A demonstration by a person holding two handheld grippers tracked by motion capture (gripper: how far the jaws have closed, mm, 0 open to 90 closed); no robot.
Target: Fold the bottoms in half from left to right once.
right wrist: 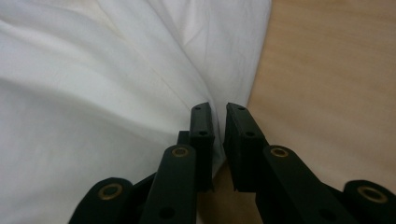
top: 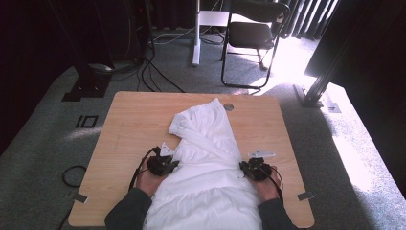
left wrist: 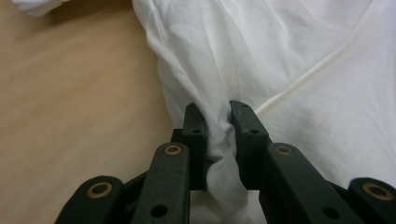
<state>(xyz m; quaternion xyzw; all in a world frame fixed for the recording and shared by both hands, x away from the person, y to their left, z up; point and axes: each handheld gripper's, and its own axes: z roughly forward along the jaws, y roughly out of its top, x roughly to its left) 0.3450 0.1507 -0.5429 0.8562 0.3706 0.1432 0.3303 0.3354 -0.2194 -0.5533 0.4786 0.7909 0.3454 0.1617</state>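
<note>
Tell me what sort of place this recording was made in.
Probably a lab or studio set up for recording, not a home. A bare wooden table stands alone on grey carpet, cables run across the floor between dark equipment stands, and a black folding chair sits behind.

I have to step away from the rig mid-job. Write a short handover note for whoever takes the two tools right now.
Left tool: shut on a bunched fold at the left edge of the white garment.
Right tool: jaws nearly together at the garment's right edge; cloth seems pinched between them, though the grip is thinner and less sure.
Garment: lies down the middle of the table, near end hanging over the near edge, far end crumpled and folded over.
Done: both side edges taken.
Left: probably lift or pull it flat, then fold. Check the right grip first.
</note>
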